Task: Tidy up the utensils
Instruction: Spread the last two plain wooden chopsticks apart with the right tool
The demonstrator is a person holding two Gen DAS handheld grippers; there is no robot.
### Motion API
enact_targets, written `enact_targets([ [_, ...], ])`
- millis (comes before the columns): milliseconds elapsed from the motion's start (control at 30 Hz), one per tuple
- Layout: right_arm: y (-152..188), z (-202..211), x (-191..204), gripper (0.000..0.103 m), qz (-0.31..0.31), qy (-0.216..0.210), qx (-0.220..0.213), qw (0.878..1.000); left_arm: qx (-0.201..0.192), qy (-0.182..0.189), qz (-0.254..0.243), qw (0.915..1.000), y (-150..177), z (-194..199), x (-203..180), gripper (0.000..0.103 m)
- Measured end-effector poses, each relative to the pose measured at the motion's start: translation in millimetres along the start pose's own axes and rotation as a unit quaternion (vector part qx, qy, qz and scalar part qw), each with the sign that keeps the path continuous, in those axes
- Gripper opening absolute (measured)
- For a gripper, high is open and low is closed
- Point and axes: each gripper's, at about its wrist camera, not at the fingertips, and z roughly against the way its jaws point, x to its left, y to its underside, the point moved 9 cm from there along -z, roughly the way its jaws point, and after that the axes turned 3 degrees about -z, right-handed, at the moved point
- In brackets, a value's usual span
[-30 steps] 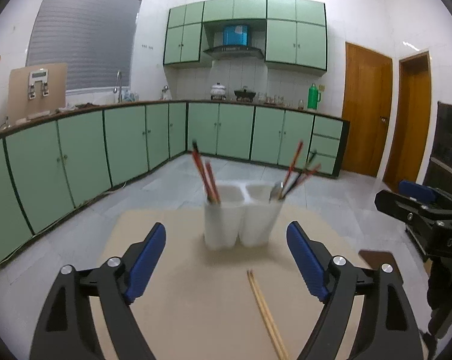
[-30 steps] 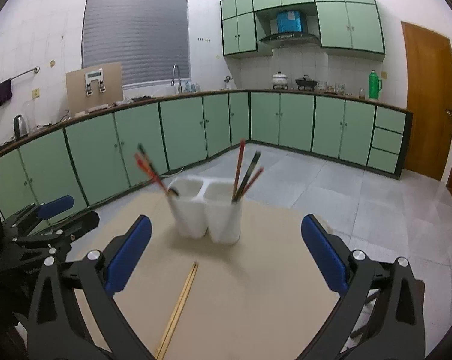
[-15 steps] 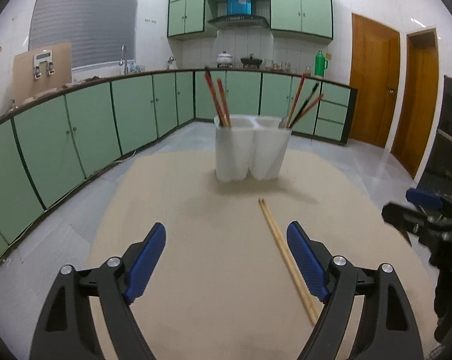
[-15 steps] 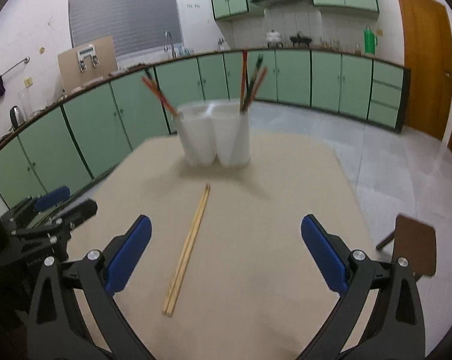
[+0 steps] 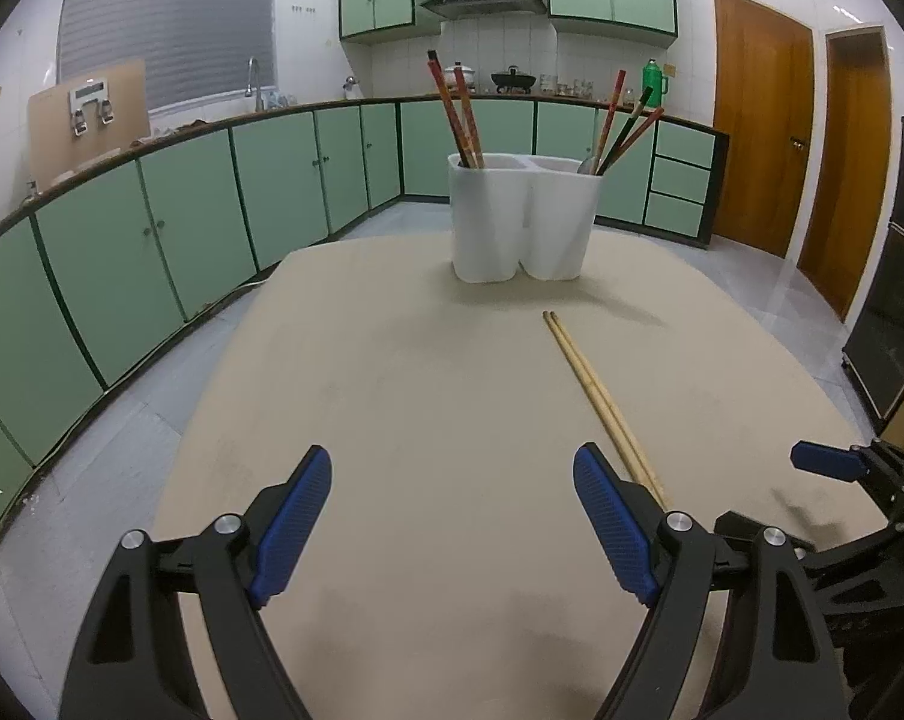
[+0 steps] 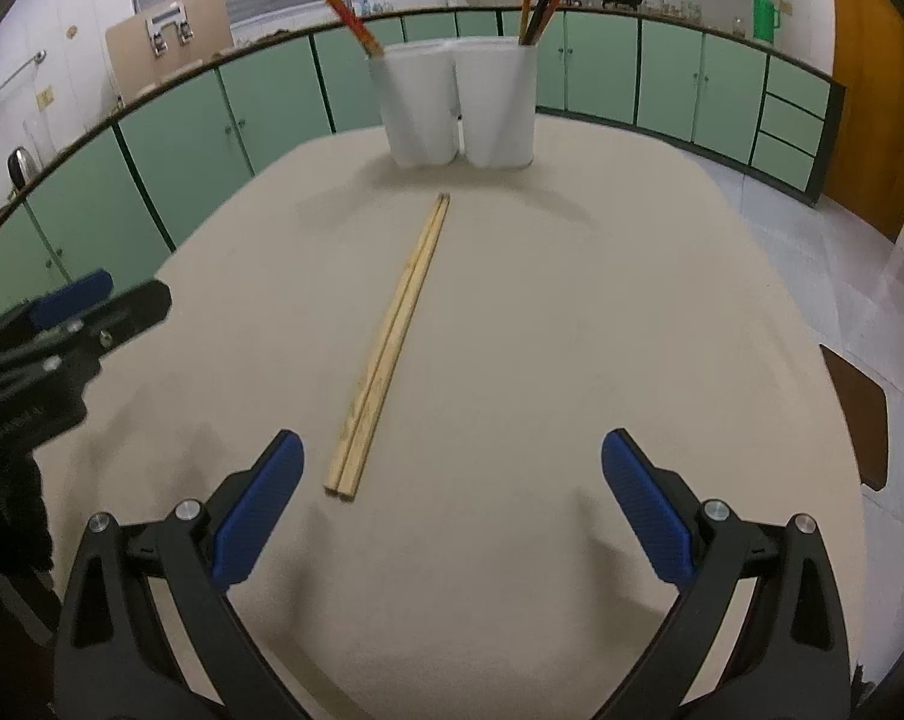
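A round tan table (image 6: 572, 300) stands in a kitchen with green cupboards (image 5: 212, 210) all along the wall. Two brown doors (image 5: 758, 138) are on the far side.

Near the back of the table is a white holder (image 5: 524, 222) with two cups joined together. The left cup has red chopsticks (image 5: 455, 108) sticking up out of it. The right cup has more red and dark sticks (image 5: 626, 123) and a spoon (image 5: 589, 165) in it.

A pair of light wooden chopsticks (image 6: 392, 348) lies flat on the table, in front of the holder and apart from it. The two sticks lie side by side, touching each other. One end points at the holder.

The left gripper (image 5: 452, 516) has its blue pads (image 5: 290, 528) wide apart, and there is nothing between them. It hangs over the bare table, and the near end of the wooden chopsticks goes behind its right finger.

The right gripper (image 6: 452, 498) is spread wide too, and it holds nothing. The near end of the wooden chopsticks sits just in front of its left pad (image 6: 254, 510), a little inside the gap, but the pads do not touch it.

Each gripper can be seen from the other one, off at the side of the table
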Motion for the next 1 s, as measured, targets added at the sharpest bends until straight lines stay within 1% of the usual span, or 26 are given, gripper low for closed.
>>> enact_targets([
  [133,4.4,-7.2,0.2,0.091,0.004,0.004,0.014,1.000,0.002,0.000,0.003,1.0000,3.3,-0.2,2.4,0.081],
  [267,9.7,-13.0,-0.2,0.083,0.008,0.010,0.025,1.000,0.003,0.001,0.001,1.0000,3.7,-0.7,1.2,0.081],
  [633,9.8,-16.3,1.2,0.083,0.016,0.019,0.028,0.999,0.004,0.005,0.005,1.0000,3.5,-2.5,-2.1,0.081],
  [833,9.1,-10.8,-10.5,0.082,0.021,0.049,0.018,0.998,0.008,0.004,0.006,0.9999,5.7,-4.3,-1.8,0.081],
  [933,9.6,-4.8,-12.4,0.080,0.019,0.036,0.011,0.999,0.008,0.004,0.007,0.9999,5.7,-4.2,-0.6,0.081],
  [1000,12.2,-0.9,-8.8,0.076,0.011,0.014,0.010,1.000,0.008,0.004,0.008,0.9999,6.2,-4.2,0.0,0.081],
])
